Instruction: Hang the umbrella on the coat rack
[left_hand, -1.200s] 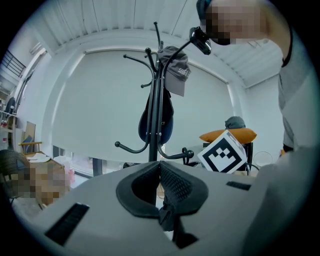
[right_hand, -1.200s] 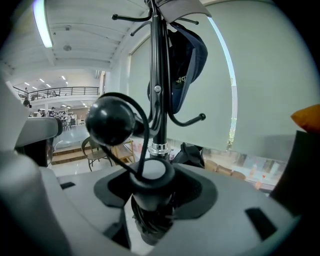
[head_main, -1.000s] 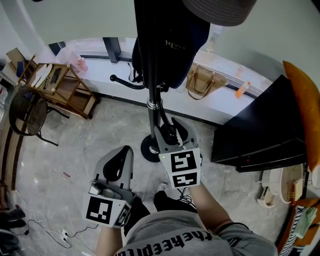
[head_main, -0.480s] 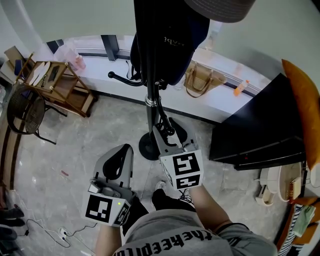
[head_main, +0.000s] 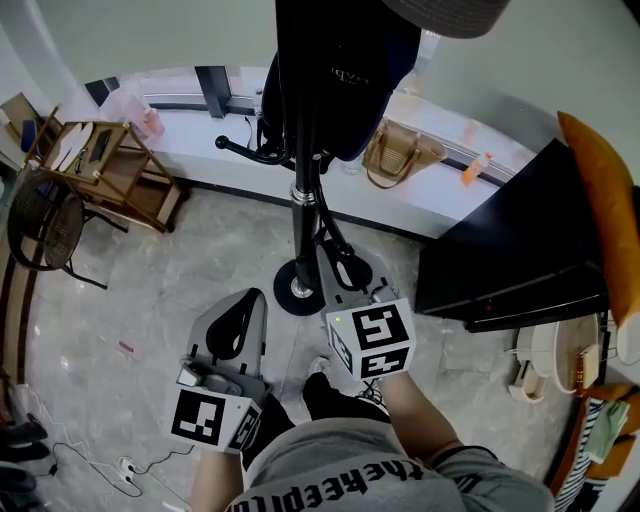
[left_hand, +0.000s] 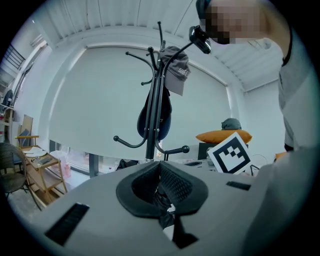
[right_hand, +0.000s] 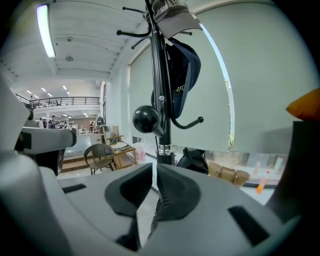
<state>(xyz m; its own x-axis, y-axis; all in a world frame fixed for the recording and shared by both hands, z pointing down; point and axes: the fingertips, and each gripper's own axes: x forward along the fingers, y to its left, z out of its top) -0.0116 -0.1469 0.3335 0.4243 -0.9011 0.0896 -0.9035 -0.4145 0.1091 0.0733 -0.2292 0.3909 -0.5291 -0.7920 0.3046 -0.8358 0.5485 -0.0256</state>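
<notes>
**Right jaws nearly closed at the rack, left jaws shut**

The right gripper (right_hand: 155, 170) has just been closing its jaws; they stand all but together, with a thin slit of pale floor (head_main: 170, 290) showing between the pads (right_hand: 175, 190) and nothing in it; just above them in the right gripper view, a ball-ended hook (right_hand: 146, 119) of the coat rack (right_hand: 162, 95) sticks out toward the camera. The left gripper (left_hand: 159, 164) has its jaws pressed together at the tips; a dark crumpled shape shows in the hollow beneath them, and I cannot tell what it is. In the head view both grippers sit at lower centre, the left one lower and further left; the rack rises from its round base (head_main: 300, 290) just above them; a dark blue bundle (head_main: 345, 80) and a grey cap (left_hand: 177, 67) hang near its top. The umbrella I cannot pick out in any view.
</notes>
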